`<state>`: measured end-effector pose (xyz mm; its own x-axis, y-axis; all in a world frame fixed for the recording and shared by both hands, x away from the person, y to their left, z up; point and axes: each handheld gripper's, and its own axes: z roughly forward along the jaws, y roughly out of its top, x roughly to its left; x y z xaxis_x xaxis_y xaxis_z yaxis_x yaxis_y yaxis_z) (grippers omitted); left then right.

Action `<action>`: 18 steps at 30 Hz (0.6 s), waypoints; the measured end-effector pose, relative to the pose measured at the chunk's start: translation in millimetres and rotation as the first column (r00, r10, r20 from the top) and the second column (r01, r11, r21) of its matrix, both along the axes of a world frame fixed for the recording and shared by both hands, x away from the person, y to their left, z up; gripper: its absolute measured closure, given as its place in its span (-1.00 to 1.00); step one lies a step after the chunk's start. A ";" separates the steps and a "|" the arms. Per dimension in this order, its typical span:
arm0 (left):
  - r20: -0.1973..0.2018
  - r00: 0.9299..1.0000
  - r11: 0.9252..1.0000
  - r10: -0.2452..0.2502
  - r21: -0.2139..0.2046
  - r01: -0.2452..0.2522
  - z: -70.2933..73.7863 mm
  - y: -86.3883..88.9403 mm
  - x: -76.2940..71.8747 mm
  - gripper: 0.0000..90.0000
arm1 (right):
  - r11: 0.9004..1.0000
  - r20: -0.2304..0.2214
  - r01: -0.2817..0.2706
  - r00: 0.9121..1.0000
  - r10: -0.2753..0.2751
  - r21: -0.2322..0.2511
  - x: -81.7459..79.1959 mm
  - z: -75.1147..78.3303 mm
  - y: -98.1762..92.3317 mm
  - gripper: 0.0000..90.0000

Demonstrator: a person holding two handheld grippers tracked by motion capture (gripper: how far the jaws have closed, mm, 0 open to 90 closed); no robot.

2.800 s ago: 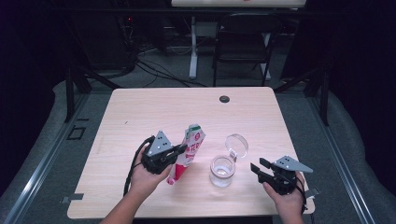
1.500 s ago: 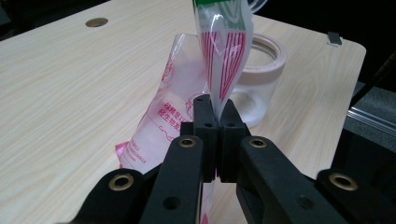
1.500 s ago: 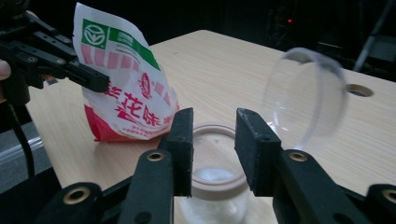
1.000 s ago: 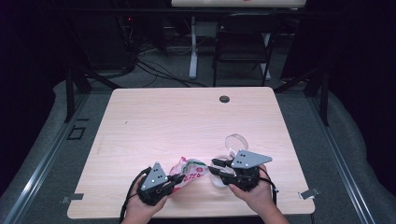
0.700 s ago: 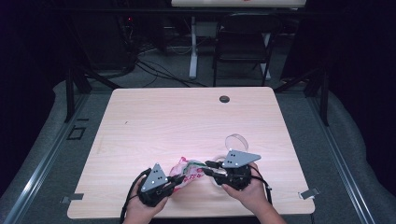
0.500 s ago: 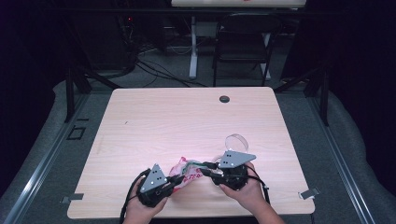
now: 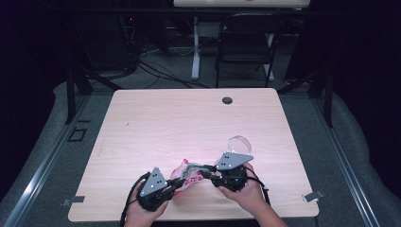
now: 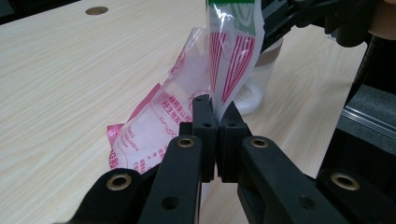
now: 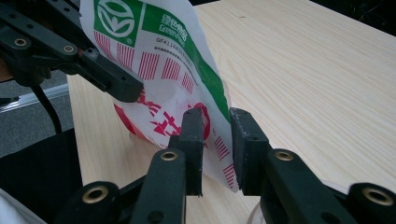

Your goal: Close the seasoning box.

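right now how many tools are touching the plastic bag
2. The left tool is shut on the plastic bag at its near-left end; the right tool straddles its other edge, jaws just closing, a gap still showing.

A crumpled plastic pouch [image 7: 187, 173], white with pink stripes and a green band, hangs tilted above the table's [image 7: 189, 123] near edge; a clear cup [image 7: 239, 144] stands beside it.

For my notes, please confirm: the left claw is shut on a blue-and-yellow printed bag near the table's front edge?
Not quite: the bag is pink, white and green, as the left gripper view shows. The left claw is indeed shut on it, near the front edge of the table.
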<state>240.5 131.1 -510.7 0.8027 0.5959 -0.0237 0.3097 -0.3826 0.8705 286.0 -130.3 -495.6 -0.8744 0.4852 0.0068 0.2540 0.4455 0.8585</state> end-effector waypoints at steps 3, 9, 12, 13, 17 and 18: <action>0.000 1.000 1.000 -0.001 0.002 0.001 0.1 1.0 -0.2 0.97 | 1.000 -0.002 -0.005 1.000 0.005 0.000 -0.3 0.7 0.2 0.72; -0.002 1.000 1.000 -0.005 0.001 0.005 -0.2 -0.1 -1.8 0.97 | 1.000 0.049 0.012 0.999 -0.013 0.008 -0.7 6.6 -0.1 0.39; -0.003 1.000 1.000 -0.008 -0.002 0.008 -0.7 -0.5 -1.8 0.96 | 1.000 0.059 -0.002 0.998 0.000 0.022 0.1 9.4 0.2 0.35; -0.003 1.000 1.000 -0.010 -0.002 0.010 -0.7 -0.6 -1.8 0.96 | 1.000 0.057 -0.008 0.998 0.007 0.024 0.7 10.0 0.8 0.34; -0.005 1.000 1.000 -0.015 -0.003 0.015 -0.9 -1.5 -2.1 0.96 | 0.999 0.066 -0.044 0.997 0.043 0.013 3.1 10.1 8.0 0.31; -0.004 1.000 1.000 -0.017 -0.001 0.017 -0.9 -1.5 -2.1 0.96 | 0.999 0.069 -0.054 0.996 0.053 0.003 3.3 10.2 9.9 0.30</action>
<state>238.5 129.5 -511.6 0.8124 0.5825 -0.0282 0.3073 -0.3865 0.8696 289.3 -120.4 -485.4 -0.8975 0.4380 -0.0524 0.1699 0.4529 0.8752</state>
